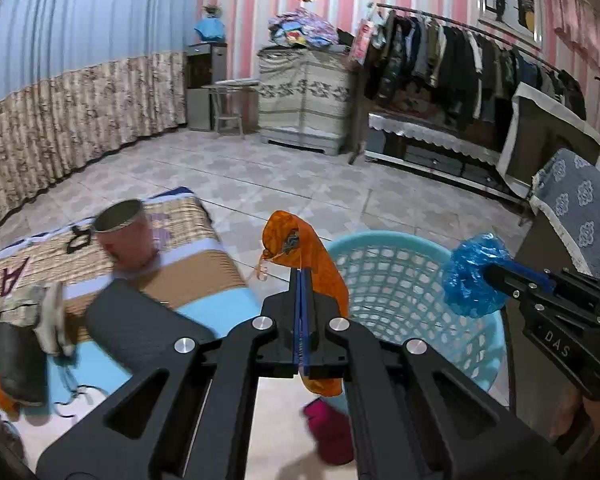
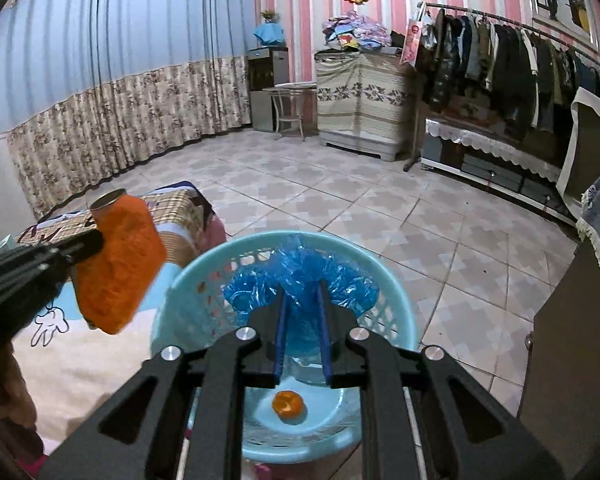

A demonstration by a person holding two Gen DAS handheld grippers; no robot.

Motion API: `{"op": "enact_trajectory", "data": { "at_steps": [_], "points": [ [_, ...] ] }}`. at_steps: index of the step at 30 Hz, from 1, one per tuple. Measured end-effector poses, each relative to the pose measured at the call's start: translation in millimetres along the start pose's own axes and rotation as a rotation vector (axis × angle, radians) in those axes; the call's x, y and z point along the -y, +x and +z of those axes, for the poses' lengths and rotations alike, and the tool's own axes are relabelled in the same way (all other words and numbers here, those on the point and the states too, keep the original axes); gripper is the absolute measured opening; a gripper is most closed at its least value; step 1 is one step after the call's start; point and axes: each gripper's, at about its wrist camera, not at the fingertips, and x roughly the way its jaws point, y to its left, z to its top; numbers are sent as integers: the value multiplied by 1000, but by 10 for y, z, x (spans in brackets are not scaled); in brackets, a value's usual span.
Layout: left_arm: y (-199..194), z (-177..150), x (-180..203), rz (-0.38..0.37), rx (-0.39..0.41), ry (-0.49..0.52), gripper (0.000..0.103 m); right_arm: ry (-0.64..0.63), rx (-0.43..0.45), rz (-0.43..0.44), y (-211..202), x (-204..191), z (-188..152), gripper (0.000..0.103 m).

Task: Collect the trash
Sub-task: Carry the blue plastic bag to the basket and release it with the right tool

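Pinching an orange plastic bag (image 1: 300,248) between nearly closed fingers, the left hand-held gripper (image 1: 302,276) holds it just left of the light blue basket (image 1: 400,280), above the edge of the bed (image 1: 204,280). The right hand-held gripper (image 2: 303,300) clamps a crumpled blue plastic bag (image 2: 300,276) directly over the basket's opening. An orange scrap (image 2: 288,406) lies on the basket's bottom.

Orange bag (image 1: 300,248), crinkly blue bag (image 2: 300,280), pale turquoise lattice basket (image 2: 396,304), pink-and-white striped wall (image 2: 300,32), floral curtain (image 2: 120,120).
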Motion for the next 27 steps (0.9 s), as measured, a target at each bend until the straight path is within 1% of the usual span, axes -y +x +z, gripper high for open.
{"op": "enact_trajectory", "data": {
  "at_steps": [3,5,9,11,13,14,15,16,17,19,21,22,24,25,27],
  "points": [
    [137,-4,150,-25,-18,13,0,10,-8,-9,50,84,-27,14],
    [197,-16,242,-28,-24,35,0,15,-13,-12,72,130,-59,14],
    [277,-63,317,-35,-43,41,1,17,-23,-25,122,162,-89,14],
    [303,-72,295,-30,-51,42,10,25,-25,-27,143,189,-104,14],
    [311,-72,296,-10,-50,43,38,32,-30,-27,158,191,-124,14],
    [309,-60,303,2,-44,45,43,35,-31,-28,170,201,-132,14],
    [291,-53,286,22,-34,48,53,38,-33,-28,177,200,-141,14],
    [277,-46,270,33,-31,48,58,41,-36,-27,187,198,-155,14],
    [260,-47,244,39,-29,44,61,43,-38,-26,195,197,-166,14],
    [228,-40,155,51,-28,23,69,43,-44,-25,221,172,-182,14],
    [204,-33,64,67,-30,11,75,43,-49,-23,248,137,-191,14],
    [185,-34,8,77,-32,4,80,44,-51,-22,260,130,-199,14],
    [144,-29,-97,95,-32,-16,89,50,-52,-18,291,109,-209,14],
    [119,-40,-152,102,-30,-28,92,55,-53,-15,311,95,-212,14],
    [51,-56,-283,113,-25,-54,94,62,-59,-10,366,88,-214,15]
  ]
}}
